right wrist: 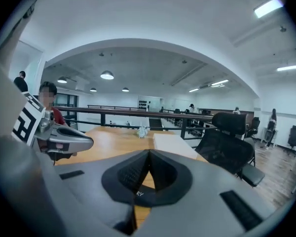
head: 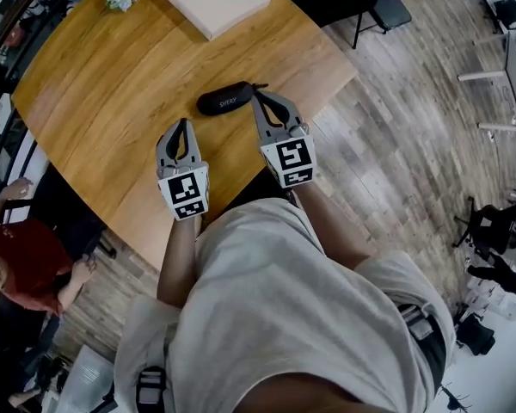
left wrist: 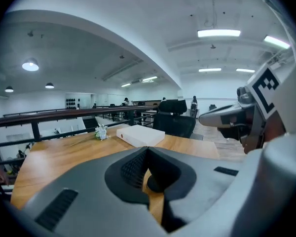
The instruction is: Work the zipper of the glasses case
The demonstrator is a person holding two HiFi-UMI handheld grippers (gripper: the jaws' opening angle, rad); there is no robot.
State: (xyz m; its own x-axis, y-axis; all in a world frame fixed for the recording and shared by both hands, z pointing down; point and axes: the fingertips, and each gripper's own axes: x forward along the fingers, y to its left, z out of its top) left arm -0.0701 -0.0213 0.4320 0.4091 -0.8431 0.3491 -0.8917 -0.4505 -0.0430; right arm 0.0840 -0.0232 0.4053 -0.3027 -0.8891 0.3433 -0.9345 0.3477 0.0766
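Round wooden table (head: 103, 101), open office. Nearest: my left gripper (head: 184, 126) and right gripper (head: 259, 97), fingers pressed together, holding nothing, above the tabletop. Just beyond them: black glasses case (head: 225, 99), flat within reach; zipper unreadable. Farthest: white box (head: 211, 0).

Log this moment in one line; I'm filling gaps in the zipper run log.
case: on table, unheld | left gripper: shut, empty | right gripper: shut, empty, fingers near case's right end
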